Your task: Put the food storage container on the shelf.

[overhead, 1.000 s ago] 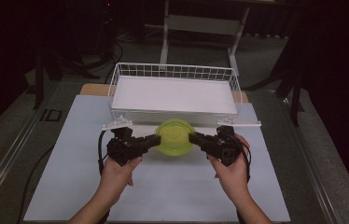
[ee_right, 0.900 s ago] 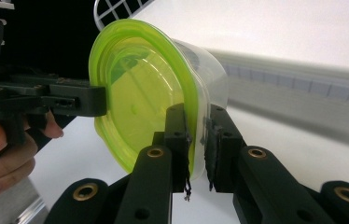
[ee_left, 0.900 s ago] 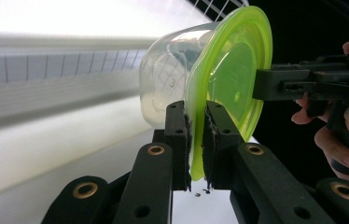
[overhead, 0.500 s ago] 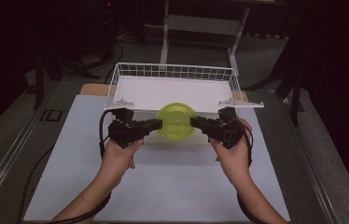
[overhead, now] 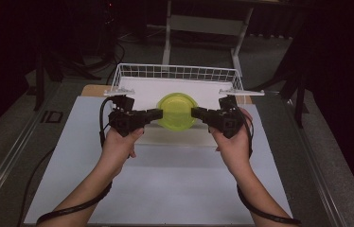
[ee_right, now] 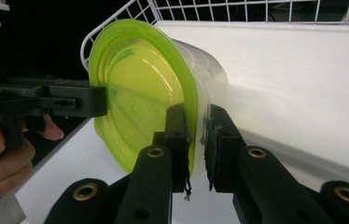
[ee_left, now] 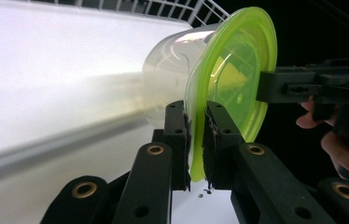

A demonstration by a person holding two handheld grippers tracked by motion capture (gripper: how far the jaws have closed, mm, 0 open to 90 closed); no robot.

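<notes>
Left tongs point(overhead: 158, 113) and right tongs point(overhead: 196, 112) facing inward, level (both clamped)

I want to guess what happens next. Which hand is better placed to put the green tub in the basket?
Neither alone, probably: left gripper and right gripper each pinch the tub rim on opposite sides, over the basket near edge.

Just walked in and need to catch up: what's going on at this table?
A person holds a gripper in each hand and carries a clear container with a green lid between them. The left gripper and the right gripper each pinch the lid's rim on opposite sides. The container hangs above the near edge of the white wire basket, whose floor is bare; it is not yet set down inside.
</notes>
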